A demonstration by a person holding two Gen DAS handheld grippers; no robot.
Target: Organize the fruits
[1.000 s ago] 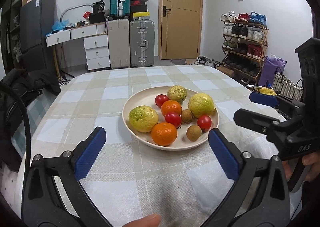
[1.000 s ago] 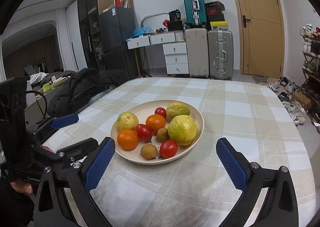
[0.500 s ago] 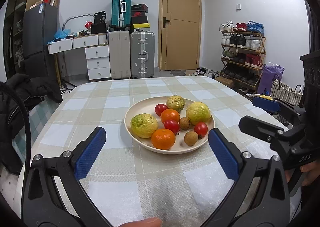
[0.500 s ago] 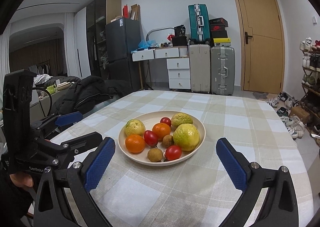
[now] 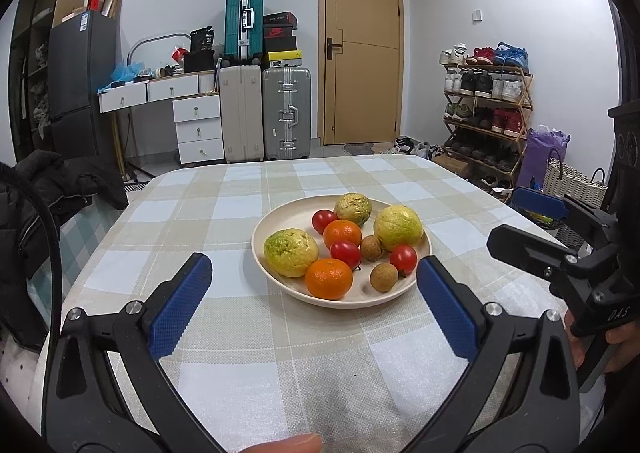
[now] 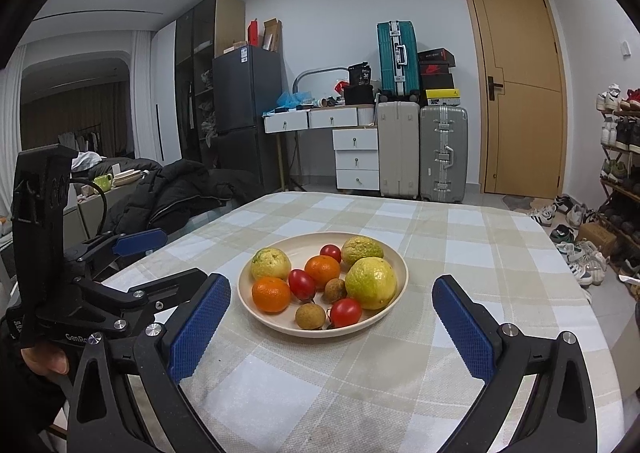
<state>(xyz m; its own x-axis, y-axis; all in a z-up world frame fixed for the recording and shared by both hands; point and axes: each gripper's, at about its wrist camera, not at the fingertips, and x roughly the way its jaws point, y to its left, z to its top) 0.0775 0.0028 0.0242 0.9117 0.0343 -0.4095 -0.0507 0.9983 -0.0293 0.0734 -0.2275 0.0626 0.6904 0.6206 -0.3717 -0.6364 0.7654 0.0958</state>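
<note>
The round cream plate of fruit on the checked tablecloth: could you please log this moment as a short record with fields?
container: round cream plate on the beige-and-white checked tablecloth
yellow-green bumpy fruits: three, e.g.
orange mandarins: two, e.g.
red cherry tomatoes: three, e.g.
small brown round fruits: two, e.g.
left hand-held gripper: open, empty, short of the plate
right hand-held gripper: open, empty, short of the plate
fruit off the plate: none visible
</note>
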